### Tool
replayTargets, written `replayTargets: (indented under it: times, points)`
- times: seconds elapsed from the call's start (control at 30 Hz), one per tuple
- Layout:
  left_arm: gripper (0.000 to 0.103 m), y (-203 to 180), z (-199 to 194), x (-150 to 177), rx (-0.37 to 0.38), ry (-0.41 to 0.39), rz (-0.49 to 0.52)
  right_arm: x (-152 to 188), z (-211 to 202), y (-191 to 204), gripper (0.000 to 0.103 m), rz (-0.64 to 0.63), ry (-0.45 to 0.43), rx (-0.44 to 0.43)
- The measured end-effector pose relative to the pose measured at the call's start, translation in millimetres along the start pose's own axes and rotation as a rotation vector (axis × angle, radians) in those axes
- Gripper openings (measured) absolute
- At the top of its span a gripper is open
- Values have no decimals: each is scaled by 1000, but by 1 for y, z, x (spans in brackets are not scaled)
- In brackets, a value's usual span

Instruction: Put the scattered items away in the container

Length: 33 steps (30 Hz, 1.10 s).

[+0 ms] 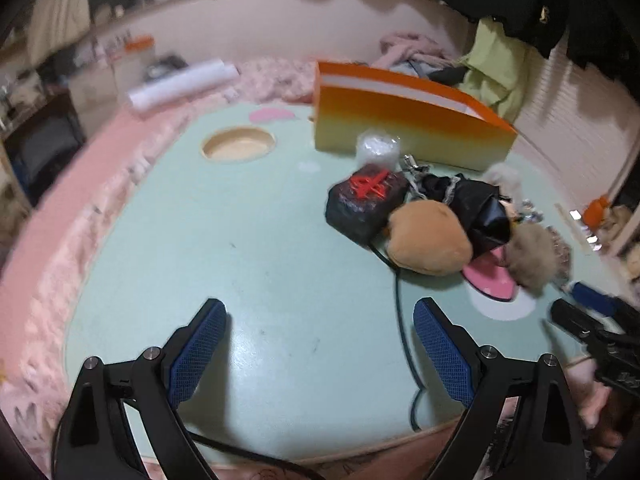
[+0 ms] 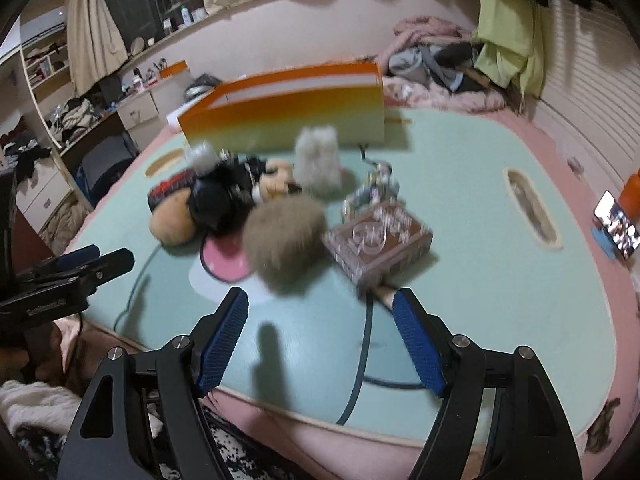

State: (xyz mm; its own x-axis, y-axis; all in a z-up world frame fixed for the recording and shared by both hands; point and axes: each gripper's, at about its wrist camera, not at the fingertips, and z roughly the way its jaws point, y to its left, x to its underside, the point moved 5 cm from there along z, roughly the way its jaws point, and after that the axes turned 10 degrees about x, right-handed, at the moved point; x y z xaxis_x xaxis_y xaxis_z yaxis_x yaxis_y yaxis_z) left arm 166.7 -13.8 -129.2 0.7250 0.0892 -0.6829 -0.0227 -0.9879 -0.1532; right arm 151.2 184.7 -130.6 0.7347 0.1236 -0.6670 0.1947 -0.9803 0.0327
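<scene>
An orange-and-cream box (image 1: 400,120) (image 2: 288,116) stands open-topped at the far side of a pale green table (image 1: 240,240). In front of it lies a pile: a black block with a red character (image 1: 366,204), a tan plush (image 1: 428,240) (image 2: 174,220), a black glossy item (image 1: 476,208) (image 2: 224,196), a grey-brown fluffy ball (image 1: 532,256) (image 2: 286,240), a white furry toy (image 2: 318,160) and a patterned box (image 2: 378,240). My left gripper (image 1: 320,312) hangs open over bare table, left of the pile. My right gripper (image 2: 320,298) is open just short of the fluffy ball and the patterned box, holding nothing.
A dark cable (image 1: 398,320) (image 2: 366,340) runs from the pile over the table's near edge. The table has cut-out recesses (image 1: 238,146) (image 2: 532,208). Pink bedding (image 1: 60,220) surrounds the table; clothes (image 2: 440,52) are heaped behind it. A phone (image 2: 616,224) lies at the right.
</scene>
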Motion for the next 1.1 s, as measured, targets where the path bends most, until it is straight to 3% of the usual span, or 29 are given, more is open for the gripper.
replayTargets:
  times: [0.1,0.2,0.23,0.53,1.1]
  points:
    - [100,-9,3,2,-27,4,60,1,3,1,79,-26,-6,36]
    - [103,-13,4,4,-26,-30,92,5,15,10,101,-96,12,100]
    - [103,-13,4,4,-25,-34,91,5,16,11,103,-90,16,91]
    - [103,-3,9,0,15,-67,105,3,20,12,103,-120,-48,78]
    - [103,-2,11,0,41,-75,143,1,24,14,103,-121,-57,63]
